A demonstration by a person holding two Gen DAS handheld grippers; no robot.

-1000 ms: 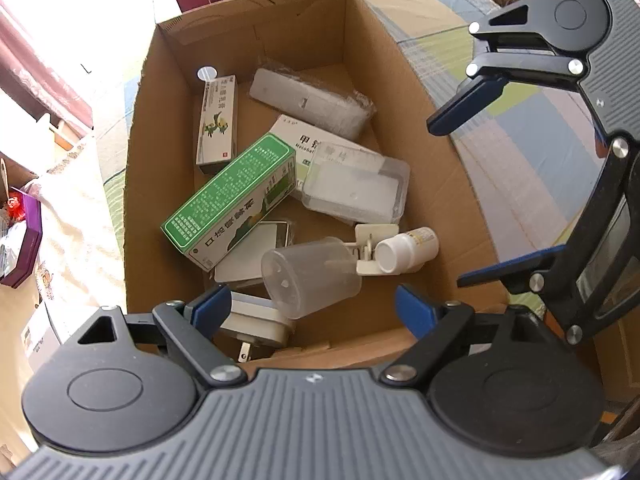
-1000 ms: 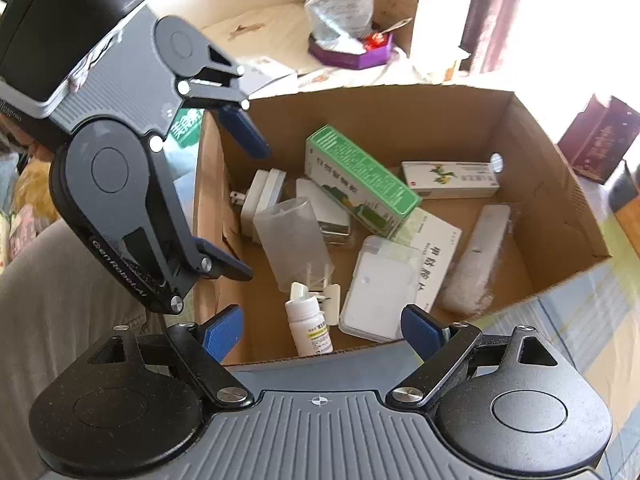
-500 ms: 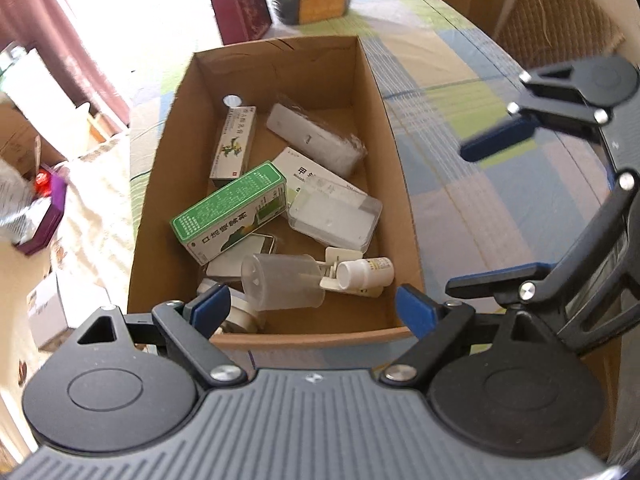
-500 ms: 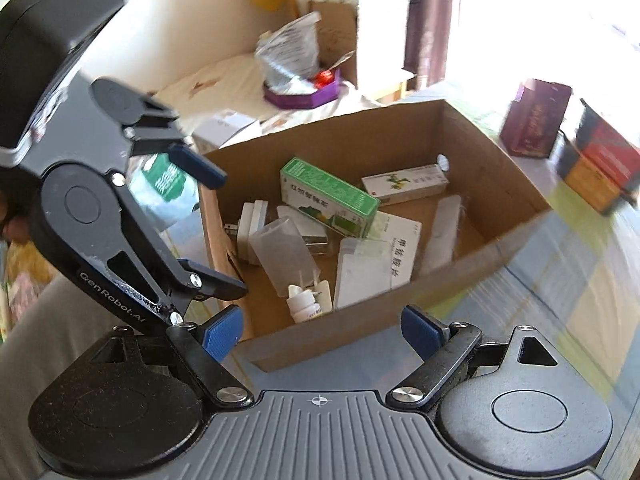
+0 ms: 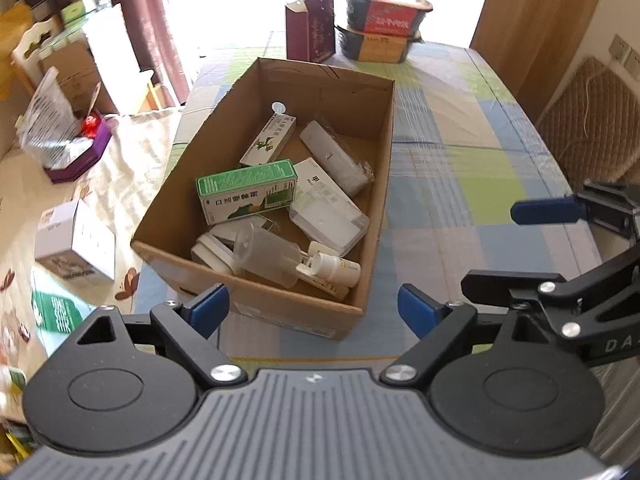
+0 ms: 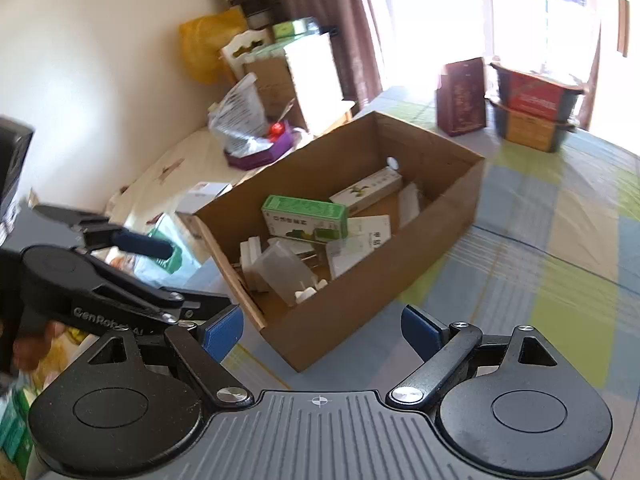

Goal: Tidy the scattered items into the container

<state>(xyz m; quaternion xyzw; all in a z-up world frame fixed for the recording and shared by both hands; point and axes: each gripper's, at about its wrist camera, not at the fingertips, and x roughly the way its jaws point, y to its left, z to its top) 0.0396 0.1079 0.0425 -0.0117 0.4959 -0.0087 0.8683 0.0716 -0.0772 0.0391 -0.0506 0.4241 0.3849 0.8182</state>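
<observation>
A brown cardboard box stands on the checked tablecloth. Inside lie a green medicine carton, a white carton with a plant picture, a clear plastic cup on its side, a small white bottle, a clear flat case and other packs. My left gripper hangs open and empty above the box's near edge. Open and empty too, my right gripper sits back from the box's near corner. Each gripper shows in the other's view, the right and the left.
A dark red box and stacked red-and-black trays stand at the table's far end. Left of the table are a white box, a purple tray with a plastic bag and cardboard cartons. A wicker chair is at the right.
Both grippers have pulled up and back from the box, which now looks smaller and whole. Both stayed open and empty. The box's contents have not moved.
</observation>
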